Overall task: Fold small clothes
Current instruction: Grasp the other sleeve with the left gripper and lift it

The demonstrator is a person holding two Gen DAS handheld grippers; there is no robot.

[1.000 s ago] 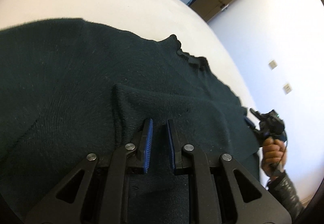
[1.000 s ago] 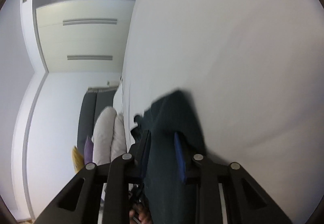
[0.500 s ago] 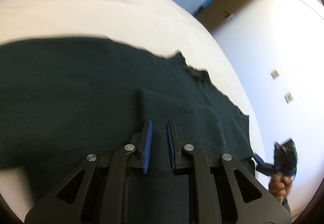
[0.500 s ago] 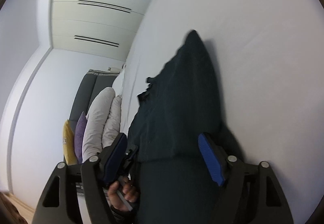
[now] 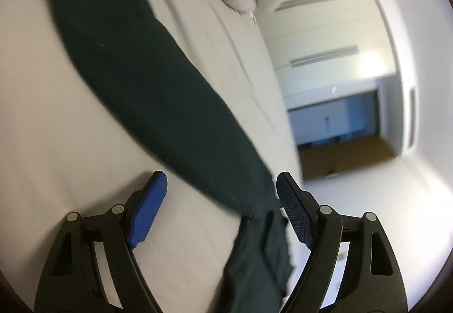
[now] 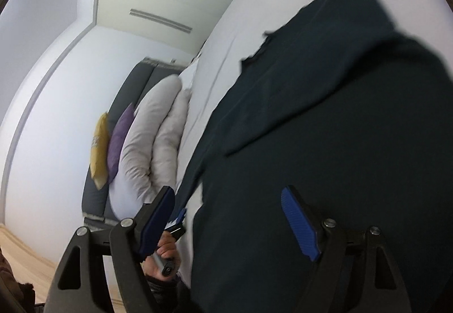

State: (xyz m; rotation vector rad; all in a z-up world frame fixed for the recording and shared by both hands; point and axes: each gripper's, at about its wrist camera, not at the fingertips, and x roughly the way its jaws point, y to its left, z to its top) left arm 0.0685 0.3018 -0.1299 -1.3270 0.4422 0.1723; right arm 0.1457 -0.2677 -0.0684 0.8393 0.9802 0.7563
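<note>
Since both your left gripper [image 5: 220,205] and right gripper [image 6: 229,216] have jaws spread wide and gripping nothing, the dark green sweater [image 6: 339,143] lies loose on the bed [image 5: 70,129] — pinch a clean edge before folding it over.
</note>
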